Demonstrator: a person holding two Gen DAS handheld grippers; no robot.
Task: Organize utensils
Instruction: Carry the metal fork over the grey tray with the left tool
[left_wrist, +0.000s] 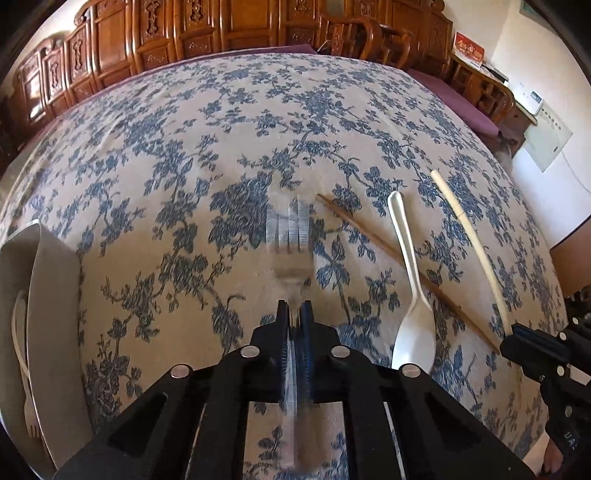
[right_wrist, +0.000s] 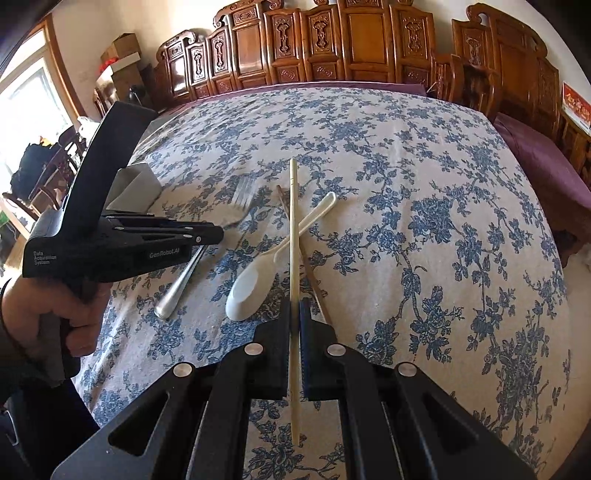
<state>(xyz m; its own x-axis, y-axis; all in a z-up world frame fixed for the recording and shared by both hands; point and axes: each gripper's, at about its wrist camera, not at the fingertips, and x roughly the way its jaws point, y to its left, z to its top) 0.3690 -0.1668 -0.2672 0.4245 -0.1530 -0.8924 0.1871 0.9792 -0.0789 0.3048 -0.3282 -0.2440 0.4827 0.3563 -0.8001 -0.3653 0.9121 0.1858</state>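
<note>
My left gripper (left_wrist: 294, 314) is shut on a metal fork (left_wrist: 290, 229), held above the flowered tablecloth with tines pointing away; the fork also shows in the right wrist view (right_wrist: 242, 203). My right gripper (right_wrist: 294, 310) is shut on a cream chopstick (right_wrist: 293, 229), seen in the left wrist view (left_wrist: 469, 236) too. A white plastic spoon (left_wrist: 410, 280) lies on the cloth across a brown wooden chopstick (left_wrist: 369, 232). A grey utensil holder (left_wrist: 48, 325) at the left edge holds a pale fork (left_wrist: 27, 406).
The table (right_wrist: 424, 221) carries a blue-flowered cloth. Carved wooden chairs (right_wrist: 332, 44) line the far side. A purple cushion (right_wrist: 546, 170) lies at the right. The left gripper's body (right_wrist: 110, 240) and the hand holding it fill the left of the right wrist view.
</note>
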